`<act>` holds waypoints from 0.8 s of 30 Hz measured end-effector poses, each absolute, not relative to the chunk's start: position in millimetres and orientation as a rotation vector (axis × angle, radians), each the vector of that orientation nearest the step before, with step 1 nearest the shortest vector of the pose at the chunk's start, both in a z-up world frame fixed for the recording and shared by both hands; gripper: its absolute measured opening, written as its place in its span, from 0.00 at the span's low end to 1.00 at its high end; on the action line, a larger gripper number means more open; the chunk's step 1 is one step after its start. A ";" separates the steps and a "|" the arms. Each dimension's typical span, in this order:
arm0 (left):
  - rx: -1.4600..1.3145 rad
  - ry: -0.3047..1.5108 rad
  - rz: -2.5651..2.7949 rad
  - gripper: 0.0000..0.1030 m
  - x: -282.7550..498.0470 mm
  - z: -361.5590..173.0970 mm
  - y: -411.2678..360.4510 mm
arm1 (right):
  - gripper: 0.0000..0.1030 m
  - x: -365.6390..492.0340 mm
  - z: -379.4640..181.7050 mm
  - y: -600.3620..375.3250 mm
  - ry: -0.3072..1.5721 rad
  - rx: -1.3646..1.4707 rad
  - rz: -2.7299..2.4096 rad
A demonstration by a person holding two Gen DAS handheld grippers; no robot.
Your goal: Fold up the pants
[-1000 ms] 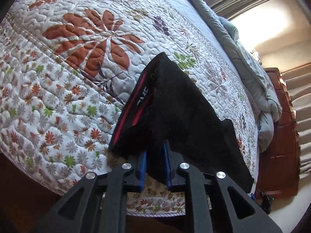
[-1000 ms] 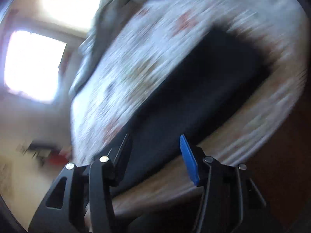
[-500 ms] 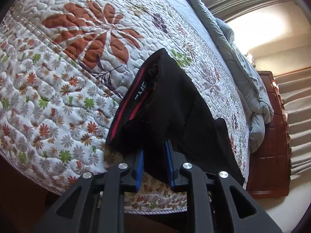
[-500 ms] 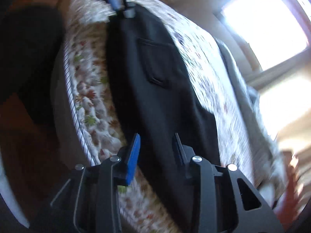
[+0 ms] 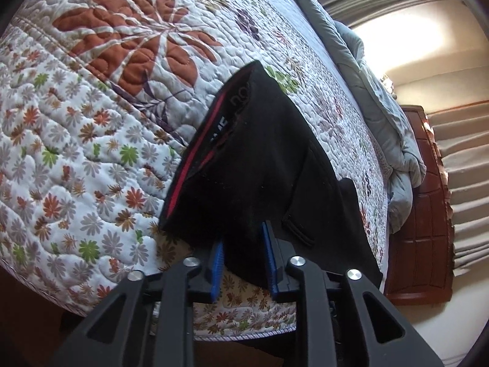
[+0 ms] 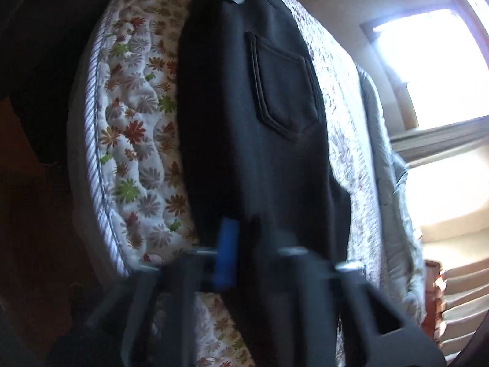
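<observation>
Black pants (image 5: 259,165) lie flat along the near edge of a bed covered by a white quilt (image 5: 91,122) printed with small flowers and large rust-coloured leaves.

Left wrist view: the waistband, showing a red inner stripe, runs from the centre of the frame toward 7 o'clock. The left tongs (image 5: 243,257) sit at 6 o'clock, their blue-padded fingers (image 5: 217,263) set a narrow gap apart, with the waist corner of the pants caught between them. A back pocket opening shows just toward 3 o'clock of the tongs. A crumpled grey comforter (image 5: 394,140) lies along the far side of the bed at 2 o'clock, with a reddish wooden bed frame (image 5: 424,214) at 3 o'clock.

Right wrist view, blurred: the pants stretch from 6 o'clock up to 12 o'clock, with a stitched back pocket (image 6: 281,85) above centre. The right tongs (image 6: 244,244) at 6 o'clock have black fabric between one blue pad and the other finger, nearly closed on it. At 12 o'clock the other tongs meet the far end of the pants. A bright window (image 6: 434,67) glares at 2 o'clock
</observation>
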State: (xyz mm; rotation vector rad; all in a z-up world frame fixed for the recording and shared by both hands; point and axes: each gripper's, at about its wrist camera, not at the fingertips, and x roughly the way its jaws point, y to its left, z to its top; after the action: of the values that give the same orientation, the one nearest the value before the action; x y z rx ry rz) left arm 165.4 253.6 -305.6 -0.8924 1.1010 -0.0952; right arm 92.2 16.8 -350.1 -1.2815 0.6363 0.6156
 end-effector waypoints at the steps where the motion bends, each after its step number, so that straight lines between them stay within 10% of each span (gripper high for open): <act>1: -0.900 1.093 -0.091 0.10 163.6 -306.8 256.8 | 0.04 93.5 -349.0 15.9 0.635 -1.271 0.616; 13: -0.912 1.087 -0.055 0.05 146.8 -316.6 257.6 | 0.06 95.7 -355.9 16.7 0.655 -1.257 0.625; 17: -0.893 1.067 -0.044 0.17 135.4 -305.5 260.9 | 0.36 88.9 -330.9 6.7 0.633 -1.181 0.598; 24: -0.718 0.912 -0.048 0.25 102.8 -238.5 250.2 | 0.37 124.6 -265.3 -171.0 0.819 -0.809 0.174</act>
State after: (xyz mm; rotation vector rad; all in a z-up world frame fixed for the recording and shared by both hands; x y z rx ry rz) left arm 102.8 250.2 -238.5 -0.7182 0.9118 -0.0484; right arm 124.6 -171.0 -265.3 -0.8089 0.8193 0.1739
